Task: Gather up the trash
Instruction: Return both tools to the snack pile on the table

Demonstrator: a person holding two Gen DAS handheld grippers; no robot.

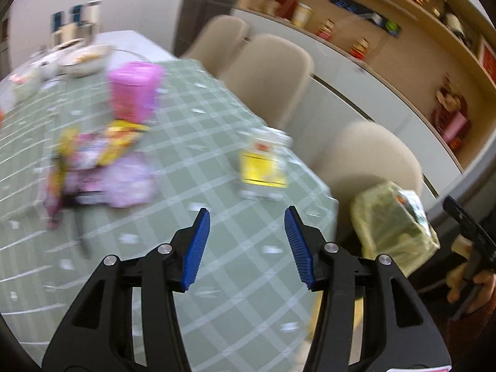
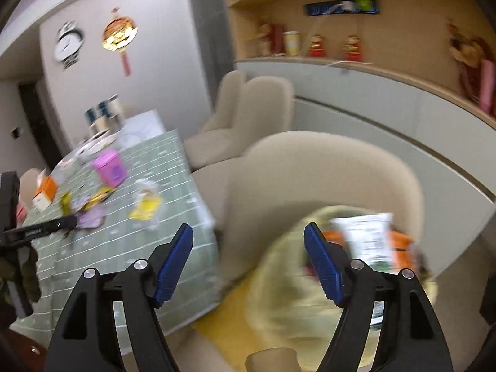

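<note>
Both the left gripper [image 1: 247, 243] and right gripper [image 2: 248, 260] have black angular arms, silver round screws and ribbed blue fingers [image 1: 196, 249]

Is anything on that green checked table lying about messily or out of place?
Yes. A heap of crumpled purple and yellow wrappers lies strewn on the tablecloth in front of the pink tub, and a clear packet with a yellow label lies alone near the table's edge.
</note>
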